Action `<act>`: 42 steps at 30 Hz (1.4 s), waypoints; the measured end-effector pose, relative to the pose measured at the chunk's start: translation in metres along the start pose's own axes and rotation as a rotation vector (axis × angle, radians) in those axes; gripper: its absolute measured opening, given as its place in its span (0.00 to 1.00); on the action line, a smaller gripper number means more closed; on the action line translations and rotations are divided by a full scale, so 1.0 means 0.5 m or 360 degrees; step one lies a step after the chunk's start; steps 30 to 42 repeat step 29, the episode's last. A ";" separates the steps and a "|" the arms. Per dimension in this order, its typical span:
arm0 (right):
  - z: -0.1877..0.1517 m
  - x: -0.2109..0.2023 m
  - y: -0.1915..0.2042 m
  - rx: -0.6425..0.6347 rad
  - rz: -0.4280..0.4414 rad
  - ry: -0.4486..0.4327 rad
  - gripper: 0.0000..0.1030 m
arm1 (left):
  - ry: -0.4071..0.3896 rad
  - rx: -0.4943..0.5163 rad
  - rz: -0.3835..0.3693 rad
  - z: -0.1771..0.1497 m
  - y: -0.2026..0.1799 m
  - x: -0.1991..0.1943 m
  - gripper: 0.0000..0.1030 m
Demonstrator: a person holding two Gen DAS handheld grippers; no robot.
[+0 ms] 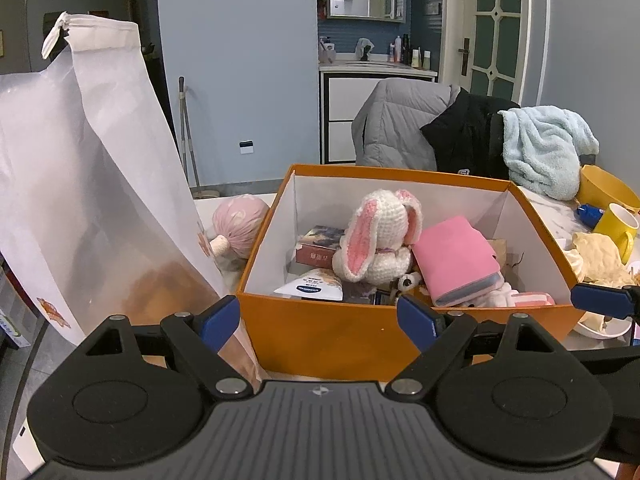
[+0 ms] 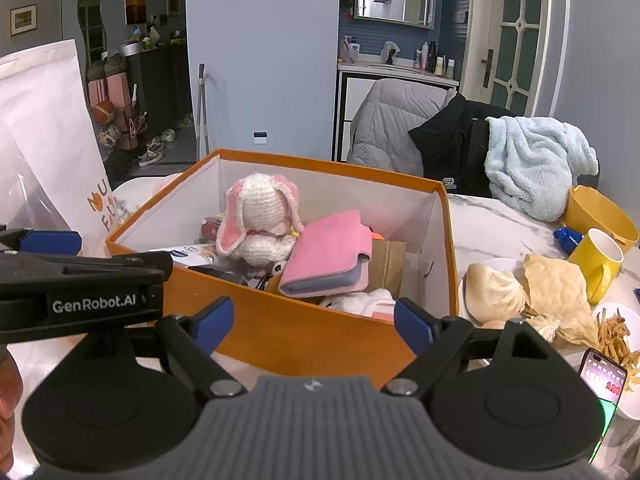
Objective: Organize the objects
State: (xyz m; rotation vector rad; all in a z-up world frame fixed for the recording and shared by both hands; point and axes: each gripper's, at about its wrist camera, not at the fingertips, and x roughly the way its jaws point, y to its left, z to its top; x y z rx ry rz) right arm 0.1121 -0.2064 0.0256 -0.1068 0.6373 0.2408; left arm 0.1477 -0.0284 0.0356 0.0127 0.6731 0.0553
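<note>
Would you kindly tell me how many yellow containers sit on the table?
2: a yellow ceramic mug right of the orange box, and a larger yellow bowl just behind it. Others may be hidden.

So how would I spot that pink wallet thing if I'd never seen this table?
Find the big orange box in the middle of the marble table. Inside it, just right of the white crocheted bunny, the pink wallet lies tilted on the pile. It is the only flat, smooth pink thing there, with a snap tab over grey card sleeves.
</note>
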 end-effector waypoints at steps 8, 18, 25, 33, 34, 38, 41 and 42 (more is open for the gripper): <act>-0.002 0.000 0.002 0.0025 0.0015 0.0012 0.85 | -0.0009 0.0007 0.0007 -0.001 0.002 -0.002 0.98; -0.003 -0.001 0.003 0.0033 0.0018 0.0016 0.85 | -0.0012 0.0009 0.0009 0.000 0.002 -0.003 0.98; -0.004 -0.001 0.006 0.0036 0.0026 0.0022 0.85 | -0.0038 0.0033 -0.0024 0.000 0.001 -0.006 0.98; -0.005 -0.003 0.013 0.0021 0.0030 0.0020 0.85 | -0.0042 0.0048 -0.0024 -0.001 -0.007 -0.008 0.98; -0.005 -0.003 0.013 0.0021 0.0030 0.0020 0.85 | -0.0042 0.0048 -0.0024 -0.001 -0.007 -0.008 0.98; -0.005 -0.003 0.013 0.0021 0.0030 0.0020 0.85 | -0.0042 0.0048 -0.0024 -0.001 -0.007 -0.008 0.98; -0.005 -0.003 0.013 0.0021 0.0030 0.0020 0.85 | -0.0042 0.0048 -0.0024 -0.001 -0.007 -0.008 0.98; -0.005 -0.003 0.013 0.0021 0.0030 0.0020 0.85 | -0.0042 0.0048 -0.0024 -0.001 -0.007 -0.008 0.98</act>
